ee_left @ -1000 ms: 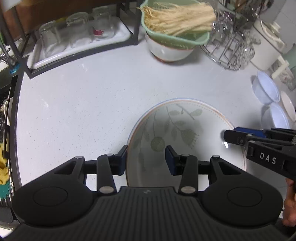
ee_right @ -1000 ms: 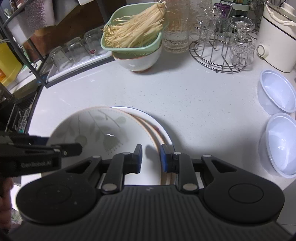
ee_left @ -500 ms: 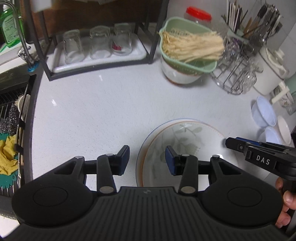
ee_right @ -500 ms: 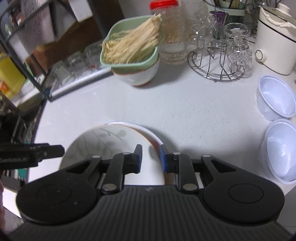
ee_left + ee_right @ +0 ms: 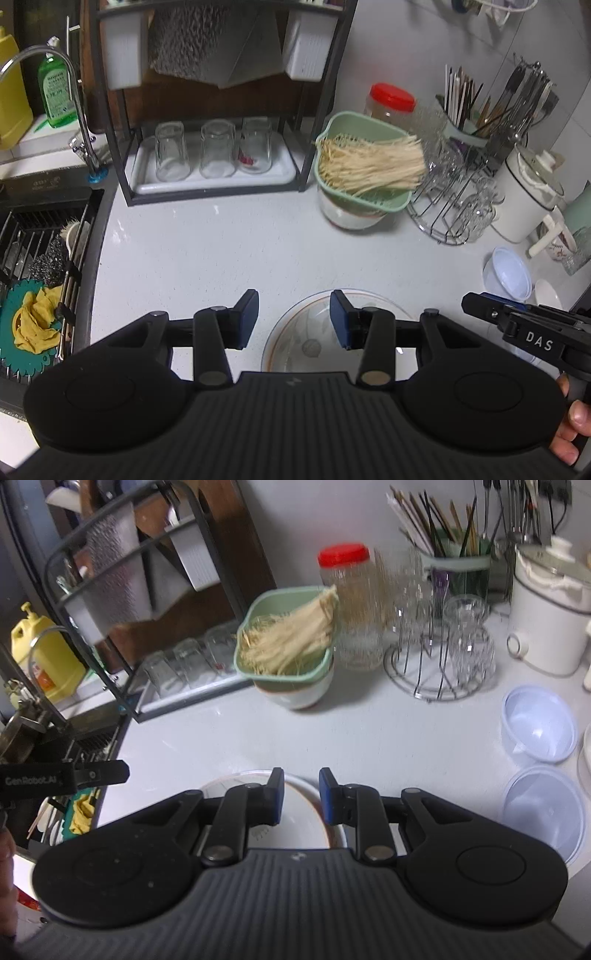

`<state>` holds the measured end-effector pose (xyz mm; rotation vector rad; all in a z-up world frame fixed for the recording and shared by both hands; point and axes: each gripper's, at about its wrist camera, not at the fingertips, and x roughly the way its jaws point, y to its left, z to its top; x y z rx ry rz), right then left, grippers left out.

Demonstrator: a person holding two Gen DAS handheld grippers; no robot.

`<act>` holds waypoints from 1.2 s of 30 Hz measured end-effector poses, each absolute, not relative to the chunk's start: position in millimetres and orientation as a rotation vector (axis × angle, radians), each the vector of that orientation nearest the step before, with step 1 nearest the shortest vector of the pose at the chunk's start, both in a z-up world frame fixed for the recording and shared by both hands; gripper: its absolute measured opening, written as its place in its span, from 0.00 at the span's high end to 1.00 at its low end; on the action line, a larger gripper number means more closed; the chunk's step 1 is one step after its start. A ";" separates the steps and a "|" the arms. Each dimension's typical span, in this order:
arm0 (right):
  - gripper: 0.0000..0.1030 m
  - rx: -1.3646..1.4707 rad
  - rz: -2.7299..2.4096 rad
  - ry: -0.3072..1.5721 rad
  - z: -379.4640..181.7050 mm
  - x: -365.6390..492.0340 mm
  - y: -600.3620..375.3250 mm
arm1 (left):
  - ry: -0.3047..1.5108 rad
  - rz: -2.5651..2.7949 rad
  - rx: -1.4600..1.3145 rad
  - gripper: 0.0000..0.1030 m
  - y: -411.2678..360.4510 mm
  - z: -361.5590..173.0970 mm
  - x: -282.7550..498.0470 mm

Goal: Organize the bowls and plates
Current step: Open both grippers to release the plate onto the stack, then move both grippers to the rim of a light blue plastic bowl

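Note:
A stack of plates with a leaf-patterned plate on top [image 5: 306,341] lies on the white counter near the front edge; it also shows in the right wrist view [image 5: 295,823]. My left gripper [image 5: 293,319] is open and empty, raised above the stack's left side. My right gripper [image 5: 301,795] is open with a narrow gap, empty, raised above the stack. Two translucent plastic bowls [image 5: 539,727] [image 5: 545,808] sit at the right. A white ceramic bowl [image 5: 351,218] under a green colander of noodles stands at the back.
A black rack with a tray of upturned glasses [image 5: 210,155] stands at the back left. A sink with a dish rack [image 5: 33,251] is at the left. A wire glass stand [image 5: 439,664], red-lidded jar [image 5: 347,587] and white pot [image 5: 550,627] crowd the back right.
Both grippers have risen and pulled back from the plate stack, so the plates look smaller and more of the kitchen shows. Neither holds anything.

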<state>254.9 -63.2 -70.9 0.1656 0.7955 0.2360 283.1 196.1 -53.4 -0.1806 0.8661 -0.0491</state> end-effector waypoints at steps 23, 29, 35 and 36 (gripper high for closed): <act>0.25 0.099 0.298 0.680 -56.1 211.3 -127.0 | 0.771 0.006 -0.130 0.17 136.1 -44.3 224.9; 0.25 0.126 0.285 0.665 -62.4 197.8 -144.8 | 0.786 -0.003 -0.148 0.17 119.8 -52.1 211.8; 0.25 0.140 0.264 0.671 -65.7 185.5 -158.5 | 0.799 -0.046 -0.152 0.17 103.1 -54.7 202.6; 0.25 0.142 0.258 0.671 -66.3 184.1 -160.7 | 0.799 -0.056 -0.150 0.17 99.4 -55.4 203.2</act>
